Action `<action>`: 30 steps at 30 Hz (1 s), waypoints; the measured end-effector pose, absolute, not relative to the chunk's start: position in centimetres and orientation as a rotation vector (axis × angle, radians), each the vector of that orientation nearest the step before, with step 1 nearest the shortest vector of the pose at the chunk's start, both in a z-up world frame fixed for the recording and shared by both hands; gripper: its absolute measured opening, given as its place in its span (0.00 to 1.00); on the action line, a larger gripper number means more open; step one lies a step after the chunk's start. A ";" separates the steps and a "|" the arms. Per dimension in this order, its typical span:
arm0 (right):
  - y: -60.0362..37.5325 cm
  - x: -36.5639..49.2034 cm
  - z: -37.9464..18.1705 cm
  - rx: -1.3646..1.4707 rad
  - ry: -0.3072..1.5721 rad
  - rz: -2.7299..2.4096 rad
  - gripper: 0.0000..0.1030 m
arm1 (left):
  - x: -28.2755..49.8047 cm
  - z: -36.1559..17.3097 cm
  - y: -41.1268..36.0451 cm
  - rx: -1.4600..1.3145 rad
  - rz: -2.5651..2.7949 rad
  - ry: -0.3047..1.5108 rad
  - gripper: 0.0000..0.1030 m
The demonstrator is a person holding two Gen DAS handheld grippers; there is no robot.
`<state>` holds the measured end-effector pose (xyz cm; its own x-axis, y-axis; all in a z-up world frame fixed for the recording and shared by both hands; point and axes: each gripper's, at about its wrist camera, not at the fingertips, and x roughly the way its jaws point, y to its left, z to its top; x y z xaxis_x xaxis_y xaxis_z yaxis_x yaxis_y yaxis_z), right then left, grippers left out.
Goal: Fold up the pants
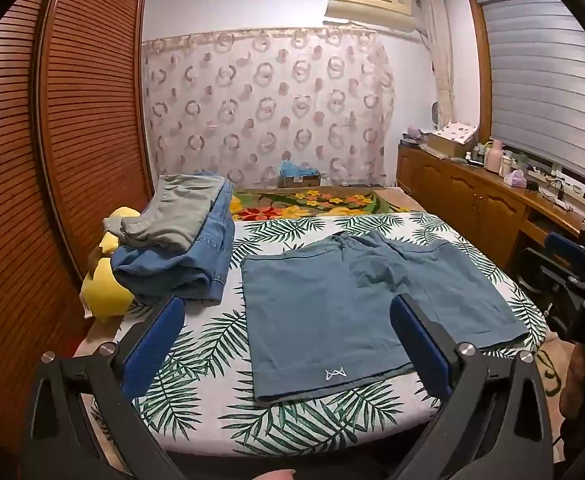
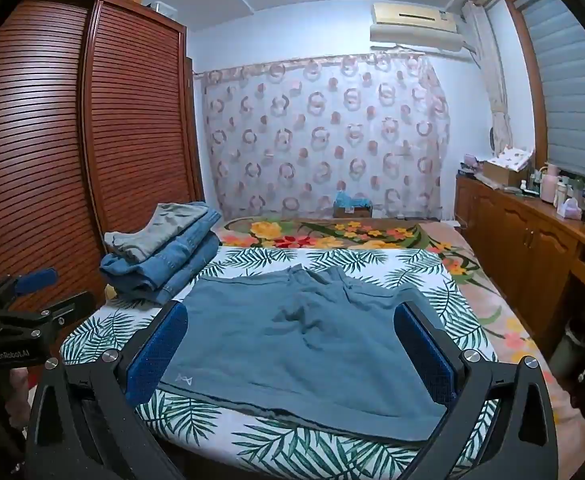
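Observation:
A pair of blue-grey shorts [image 1: 352, 300] lies spread flat on the palm-leaf sheet [image 1: 212, 340], leg hems toward me, a small white logo at the near left hem. The shorts also show in the right wrist view [image 2: 292, 340]. My left gripper [image 1: 288, 344] is open and empty, held above the near edge of the bed over the left leg. My right gripper [image 2: 292, 348] is open and empty, held above the near hem. The right gripper's body shows at the far right of the left wrist view [image 1: 580, 292], and the left gripper's body at the left of the right wrist view [image 2: 16, 308].
A stack of folded jeans and grey shorts [image 1: 180, 240] sits at the bed's left, over a yellow plush toy [image 1: 104, 292]. A louvred wooden wardrobe [image 1: 52, 160] stands left. A wooden cabinet with clutter [image 1: 492, 200] runs along the right. A floral blanket [image 1: 312, 200] covers the far bed.

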<state>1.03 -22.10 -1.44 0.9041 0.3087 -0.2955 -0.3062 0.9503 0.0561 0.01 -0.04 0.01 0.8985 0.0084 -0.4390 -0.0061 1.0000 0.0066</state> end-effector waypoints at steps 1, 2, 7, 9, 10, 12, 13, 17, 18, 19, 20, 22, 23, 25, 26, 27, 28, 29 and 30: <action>-21.9 1.0 -1.5 -0.016 0.302 0.305 1.00 | 0.0 0.0 0.0 0.002 0.007 0.453 1.00; -21.8 1.1 -1.5 -0.015 0.301 0.305 1.00 | 0.0 0.0 0.0 -0.001 0.006 0.454 1.00; -22.1 0.9 -1.4 0.006 0.276 0.309 1.00 | 0.0 0.0 -0.1 0.006 0.005 0.450 1.00; -21.9 0.4 -1.4 0.000 0.274 0.311 1.00 | 0.0 0.0 -0.1 0.008 0.004 0.452 1.00; -22.0 0.4 -1.4 0.001 0.276 0.312 1.00 | 0.0 0.0 -0.1 0.009 0.003 0.452 1.00; -22.1 0.3 -1.3 0.005 0.277 0.316 1.00 | 0.0 0.1 0.0 0.009 0.001 0.450 1.00; -22.1 0.3 -1.3 0.004 0.276 0.317 1.00 | 0.0 0.3 0.1 0.009 0.000 0.450 1.00; -22.2 0.5 -1.2 0.000 0.271 0.321 1.00 | -0.1 0.3 0.1 0.009 0.001 0.449 1.00; -22.3 0.5 -1.2 -0.001 0.269 0.318 1.00 | 0.0 0.3 0.1 0.011 0.002 0.450 1.00; -22.1 0.5 -1.3 -0.003 0.269 0.317 1.00 | 0.0 0.3 0.0 0.012 0.001 0.450 1.00; -22.2 0.5 -1.3 -0.003 0.269 0.318 1.00 | 0.0 0.3 0.1 0.012 0.001 0.450 1.00; -22.2 0.4 -1.4 -0.002 0.268 0.317 1.00 | -0.2 0.3 -0.1 0.013 0.001 0.449 1.00; -22.2 0.5 -1.4 -0.002 0.268 0.317 1.00 | -0.1 0.3 -0.1 0.013 0.001 0.450 1.00; -22.1 0.6 -1.5 -0.003 0.271 0.318 1.00 | -0.1 0.3 -0.1 0.013 0.001 0.449 1.00; -22.1 0.7 -1.5 -0.002 0.276 0.319 1.00 | -0.2 0.3 -0.2 0.013 0.000 0.449 1.00; -22.1 0.7 -1.5 0.001 0.279 0.321 1.00 | -0.2 0.3 -0.2 0.013 -0.002 0.449 1.00; -22.2 0.7 -1.5 0.003 0.279 0.321 1.00 | -0.2 0.3 -0.3 0.013 -0.002 0.449 1.00; -22.1 0.7 -1.5 0.002 0.278 0.320 1.00 | -0.1 0.2 -0.4 0.012 -0.003 0.450 1.00; -22.1 0.7 -1.4 0.000 0.277 0.319 1.00 | -0.2 0.2 -0.4 0.012 -0.005 0.450 1.00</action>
<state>0.73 -22.12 -1.44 0.9122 0.3095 -0.2687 -0.3095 0.9499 0.0434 -0.15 -0.41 0.25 0.9004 -0.0019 -0.4350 0.0072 0.9999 0.0106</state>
